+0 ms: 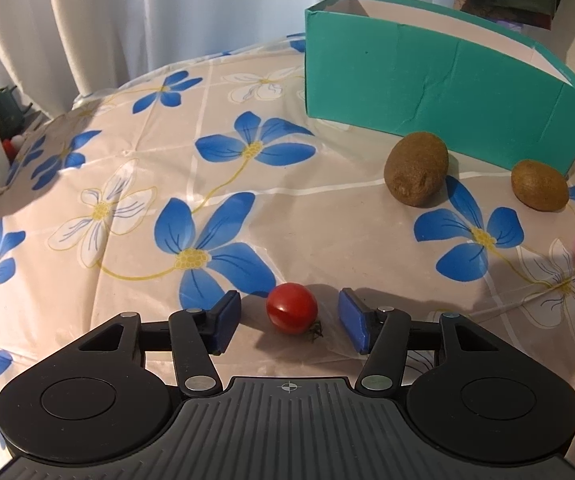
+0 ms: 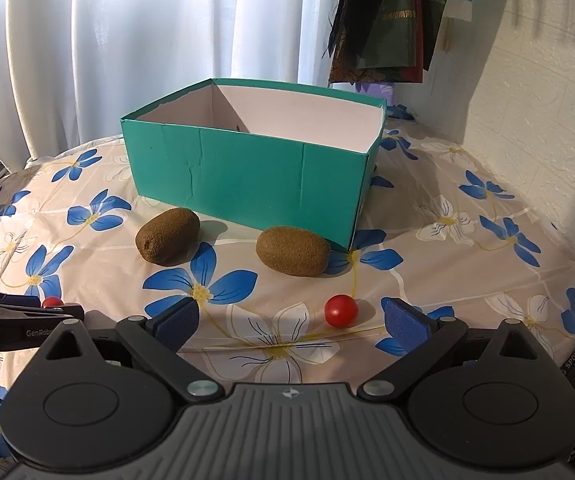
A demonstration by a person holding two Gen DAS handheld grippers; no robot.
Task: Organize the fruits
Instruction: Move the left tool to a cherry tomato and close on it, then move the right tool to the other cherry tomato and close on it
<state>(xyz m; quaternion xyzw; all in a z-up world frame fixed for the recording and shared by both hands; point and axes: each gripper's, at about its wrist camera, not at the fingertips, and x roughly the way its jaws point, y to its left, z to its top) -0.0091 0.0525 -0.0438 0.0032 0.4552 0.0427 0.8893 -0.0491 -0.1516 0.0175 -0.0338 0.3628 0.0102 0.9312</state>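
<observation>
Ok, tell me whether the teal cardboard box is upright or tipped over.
Upright. The teal cardboard box sits flat on the flowered tablecloth, with its open top facing up and the white inside walls showing.

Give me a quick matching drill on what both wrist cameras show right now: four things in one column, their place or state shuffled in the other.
Things:
1. left gripper
2. right gripper
3. green box
4. two kiwis

Places or states:
A. open top, white inside
B. on the cloth just in front of the box
C. open, a small tomato between its pads, not yet squeezed
D. open, another tomato just ahead of its pads

Pairs: 1-C, 2-D, 3-A, 4-B
</observation>
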